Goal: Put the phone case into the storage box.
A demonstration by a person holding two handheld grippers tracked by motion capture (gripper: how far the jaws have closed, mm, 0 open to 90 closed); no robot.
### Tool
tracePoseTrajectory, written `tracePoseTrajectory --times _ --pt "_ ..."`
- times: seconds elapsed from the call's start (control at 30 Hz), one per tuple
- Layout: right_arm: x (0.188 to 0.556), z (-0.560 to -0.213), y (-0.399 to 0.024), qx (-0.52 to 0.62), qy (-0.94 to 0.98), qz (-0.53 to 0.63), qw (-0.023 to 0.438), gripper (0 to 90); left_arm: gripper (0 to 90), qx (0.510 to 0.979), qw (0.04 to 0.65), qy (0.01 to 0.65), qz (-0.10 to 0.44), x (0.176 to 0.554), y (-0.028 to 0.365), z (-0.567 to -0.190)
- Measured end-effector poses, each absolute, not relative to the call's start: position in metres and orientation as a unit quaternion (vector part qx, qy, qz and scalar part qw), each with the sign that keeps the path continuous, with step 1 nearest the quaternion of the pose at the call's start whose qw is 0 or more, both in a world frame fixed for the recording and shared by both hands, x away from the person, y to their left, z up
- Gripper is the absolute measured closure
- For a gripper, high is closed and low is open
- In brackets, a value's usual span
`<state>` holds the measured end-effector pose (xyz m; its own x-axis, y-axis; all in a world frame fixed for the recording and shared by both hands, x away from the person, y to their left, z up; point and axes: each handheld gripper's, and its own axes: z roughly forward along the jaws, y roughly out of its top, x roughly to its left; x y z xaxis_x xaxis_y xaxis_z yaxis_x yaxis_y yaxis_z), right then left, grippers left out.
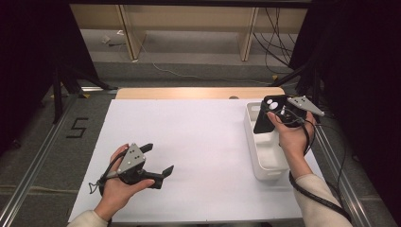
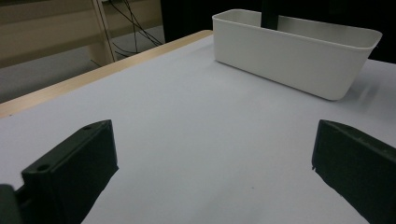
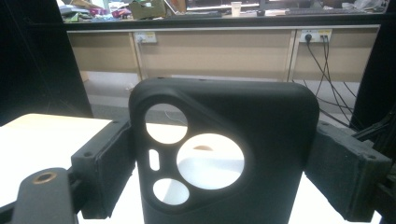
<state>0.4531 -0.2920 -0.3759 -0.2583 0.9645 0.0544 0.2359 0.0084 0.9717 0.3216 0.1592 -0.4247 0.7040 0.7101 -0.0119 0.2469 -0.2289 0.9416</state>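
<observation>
A white sheet [image 1: 198,156] covers the table, bare across its middle, and a wooden strip [image 1: 198,92] shows along the far edge. On the right side of the sheet stands a white bin [image 1: 265,161], long and open-topped; in the left gripper view its near wall is plain and nothing lies between it and that gripper's jaws. Beyond the table there's grey floor with loose cables [image 1: 269,38] and pale wooden shelf legs [image 1: 127,33]. Over at the bin, the right gripper [image 1: 276,113] has a black phone case [image 3: 224,154] clamped between its jaws, one pad pressed on each long side of it. The case stands upright, camera cut-outs towards the gripper's lens, and in the high view it hangs over the far end of the bin, its lower end down inside the rim. The left gripper [image 1: 158,161] sits low over the near-left part of the sheet, jaws spread wide with nothing between them, well apart from bin and case.
</observation>
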Motion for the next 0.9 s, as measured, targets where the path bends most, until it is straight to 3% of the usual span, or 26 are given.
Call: tracePoseTrajectory --times 0.9 --pt "0.465 -0.376 -0.288 0.493 0.622 0.492 0.358 15.6 0.0 0.753 0.534 0.317 0.216 0.322 0.159 -0.425"
